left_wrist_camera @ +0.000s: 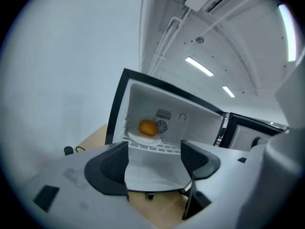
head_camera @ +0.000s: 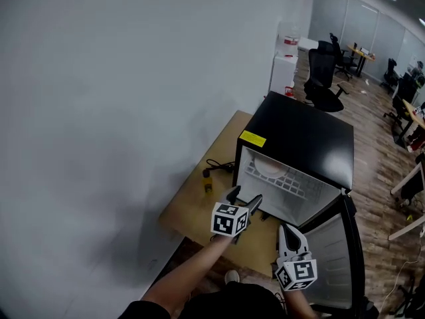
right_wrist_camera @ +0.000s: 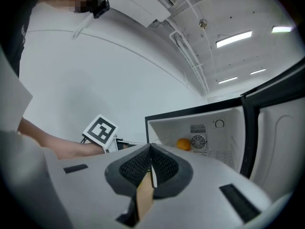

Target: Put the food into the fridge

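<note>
A black mini fridge point(head_camera: 299, 138) stands on a low wooden table point(head_camera: 192, 208) with its door point(head_camera: 342, 248) swung open to the right. On its white wire shelf point(left_wrist_camera: 157, 147) an orange point(left_wrist_camera: 148, 127) rests on a white plate point(left_wrist_camera: 141, 138); the orange point(right_wrist_camera: 183, 143) also shows in the right gripper view. My left gripper point(head_camera: 244, 198) hovers just in front of the fridge opening, jaws open and empty point(left_wrist_camera: 155, 163). My right gripper point(head_camera: 287, 231) hangs lower, by the door, with its jaws shut on nothing point(right_wrist_camera: 150, 165).
A black cable and a yellow plug point(head_camera: 208, 178) lie on the table left of the fridge. A white wall point(head_camera: 119, 111) runs along the left. A black office chair point(head_camera: 323, 78) and white boxes point(head_camera: 285, 62) stand behind the fridge.
</note>
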A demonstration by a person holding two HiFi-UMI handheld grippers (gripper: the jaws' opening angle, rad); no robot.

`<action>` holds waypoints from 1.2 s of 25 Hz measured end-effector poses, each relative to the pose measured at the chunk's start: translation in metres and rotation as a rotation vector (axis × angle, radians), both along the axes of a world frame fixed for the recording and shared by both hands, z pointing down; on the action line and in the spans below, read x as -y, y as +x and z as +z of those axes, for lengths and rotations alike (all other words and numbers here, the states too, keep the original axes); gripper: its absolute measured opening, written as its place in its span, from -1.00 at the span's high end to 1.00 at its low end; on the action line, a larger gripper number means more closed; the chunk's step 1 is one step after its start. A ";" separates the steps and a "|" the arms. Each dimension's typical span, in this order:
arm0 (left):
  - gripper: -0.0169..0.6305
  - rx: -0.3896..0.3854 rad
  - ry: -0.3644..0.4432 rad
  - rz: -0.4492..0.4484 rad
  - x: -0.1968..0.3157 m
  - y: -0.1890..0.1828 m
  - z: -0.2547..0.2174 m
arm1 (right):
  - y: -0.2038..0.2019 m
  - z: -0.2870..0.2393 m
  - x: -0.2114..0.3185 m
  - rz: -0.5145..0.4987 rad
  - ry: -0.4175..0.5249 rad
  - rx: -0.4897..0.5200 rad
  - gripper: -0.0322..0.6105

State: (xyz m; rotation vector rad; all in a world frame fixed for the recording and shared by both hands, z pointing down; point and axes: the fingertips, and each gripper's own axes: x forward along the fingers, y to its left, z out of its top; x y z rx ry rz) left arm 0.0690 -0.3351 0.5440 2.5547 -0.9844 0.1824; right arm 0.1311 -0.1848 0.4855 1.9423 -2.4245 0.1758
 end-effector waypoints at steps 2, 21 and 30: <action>-0.10 -0.069 -0.002 0.009 -0.030 -0.011 -0.012 | -0.007 -0.001 -0.014 0.006 -0.017 -0.016 0.71; 0.89 -0.173 0.162 0.022 -0.301 -0.124 -0.056 | -0.100 -0.014 -0.201 0.102 -0.031 -0.053 0.71; 0.90 -0.094 0.241 0.023 -0.337 -0.150 -0.062 | -0.130 -0.015 -0.232 0.077 -0.030 -0.089 0.71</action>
